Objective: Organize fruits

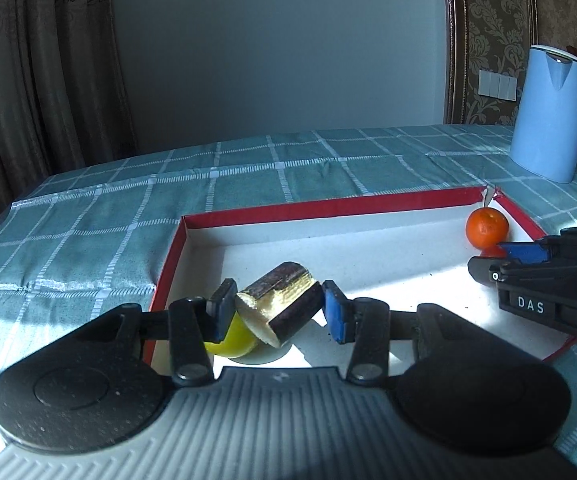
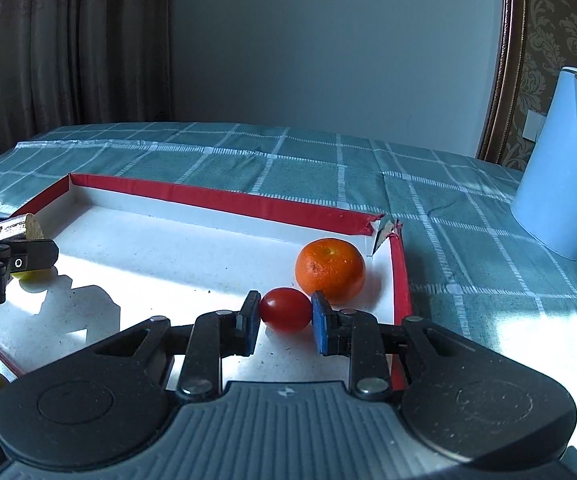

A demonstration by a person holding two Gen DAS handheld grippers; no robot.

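Smooth round tomato [image 2: 285, 309], dimpled tangerine [image 2: 330, 269]

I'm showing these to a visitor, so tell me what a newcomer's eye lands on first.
The bright round orange mandarin stands out in the far right corner of the shallow red-rimmed white cardboard tray. Just in front of it, the right tongs pinch a small glossy red cherry tomato. At the tray's left side, the left tongs grip a short dark-skinned sugarcane chunk above a yellow-green fruit.
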